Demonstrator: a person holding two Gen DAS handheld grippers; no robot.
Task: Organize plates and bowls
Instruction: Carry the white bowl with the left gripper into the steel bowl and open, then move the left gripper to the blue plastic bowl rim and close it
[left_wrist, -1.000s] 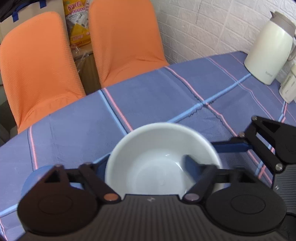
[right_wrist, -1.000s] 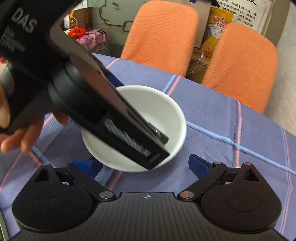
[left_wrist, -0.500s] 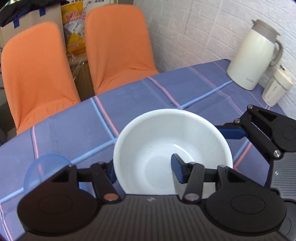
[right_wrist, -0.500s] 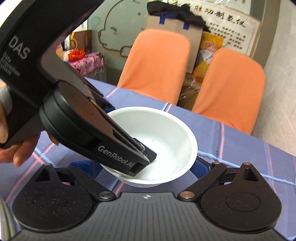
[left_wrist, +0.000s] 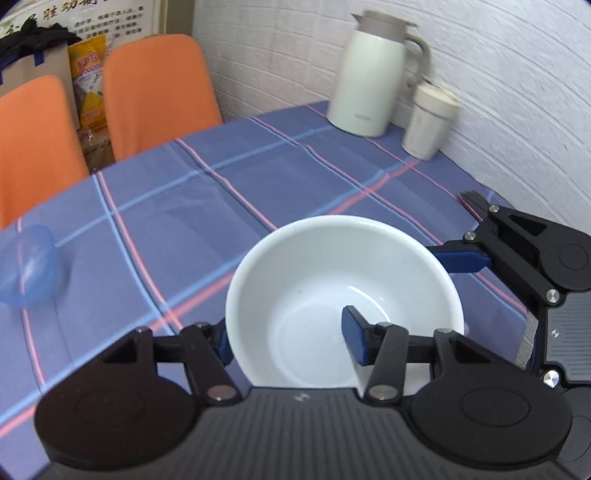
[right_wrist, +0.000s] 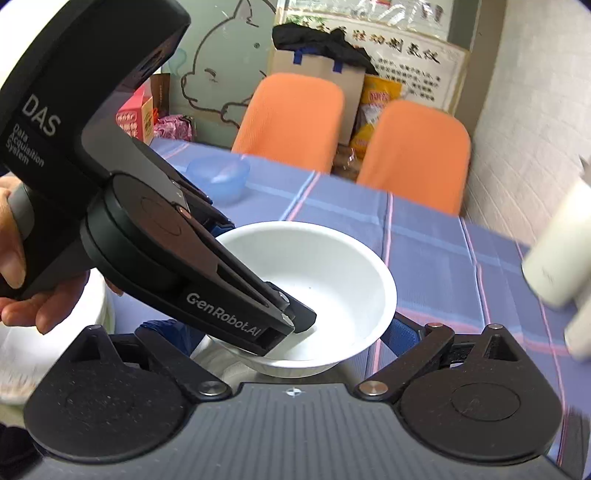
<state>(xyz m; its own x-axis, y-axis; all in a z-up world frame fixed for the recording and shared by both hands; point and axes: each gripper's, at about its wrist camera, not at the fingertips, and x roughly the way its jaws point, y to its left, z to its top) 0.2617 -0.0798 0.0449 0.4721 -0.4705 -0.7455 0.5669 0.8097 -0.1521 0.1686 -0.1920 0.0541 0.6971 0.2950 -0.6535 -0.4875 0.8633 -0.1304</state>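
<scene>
We hold the round white ceramic bowl (left_wrist: 343, 295) above the blue plaid tablecloth (left_wrist: 207, 206), our left gripper (left_wrist: 288, 336) clenched on its near rim, one finger inside. Our right gripper (right_wrist: 291, 332) stands released, fingers apart beneath the bowl. Bare cloth stretches to the far edge; a translucent blue plastic bowl (left_wrist: 27, 271) sits near the left edge.

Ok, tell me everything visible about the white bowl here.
The white bowl is round, deep, glossy and empty, ceramic or plastic by its look. It sits upright, apparently lifted off the plaid tablecloth. The left gripper pinches its near wall, one blue pad inside and one outside. The right gripper straddles it with fingers open on either side; contact there is unclear.
</scene>
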